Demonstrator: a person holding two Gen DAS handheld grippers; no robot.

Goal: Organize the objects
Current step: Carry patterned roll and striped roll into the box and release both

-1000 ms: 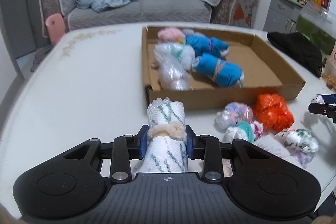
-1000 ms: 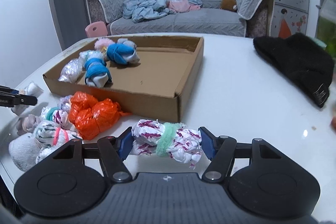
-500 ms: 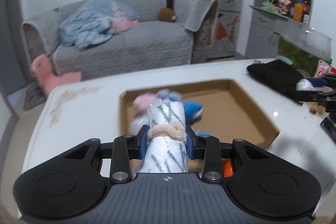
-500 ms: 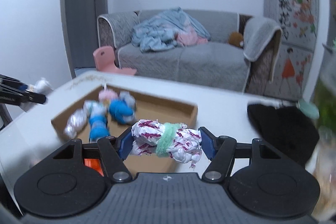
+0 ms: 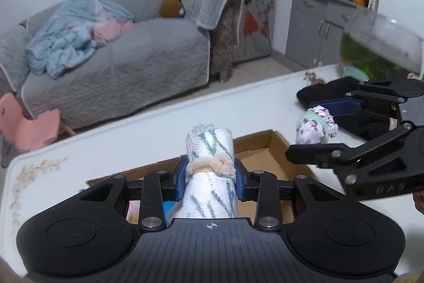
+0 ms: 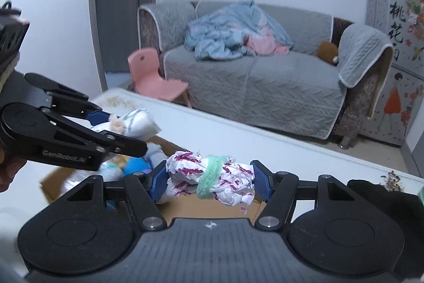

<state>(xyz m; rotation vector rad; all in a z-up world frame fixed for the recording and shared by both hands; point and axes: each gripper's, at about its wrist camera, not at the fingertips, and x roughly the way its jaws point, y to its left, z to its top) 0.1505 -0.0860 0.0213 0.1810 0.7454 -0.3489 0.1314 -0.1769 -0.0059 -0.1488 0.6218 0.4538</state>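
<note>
Both grippers have risen over the box (image 5: 267, 147), jaws clamped on green-striped roll (image 5: 210, 171) and purple-speckled bundle (image 6: 212, 178).

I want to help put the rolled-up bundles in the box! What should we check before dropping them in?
1. Left gripper shut on the green-striped bundle: ok.
2. Right gripper shut on the purple-speckled bundle: ok.
3. Both bundles lifted above the cardboard box: ok.
4. Grippers apart, not touching: ok, though close.
5. Free room in the box under each bundle: cannot tell, the grippers hide most of it.
</note>
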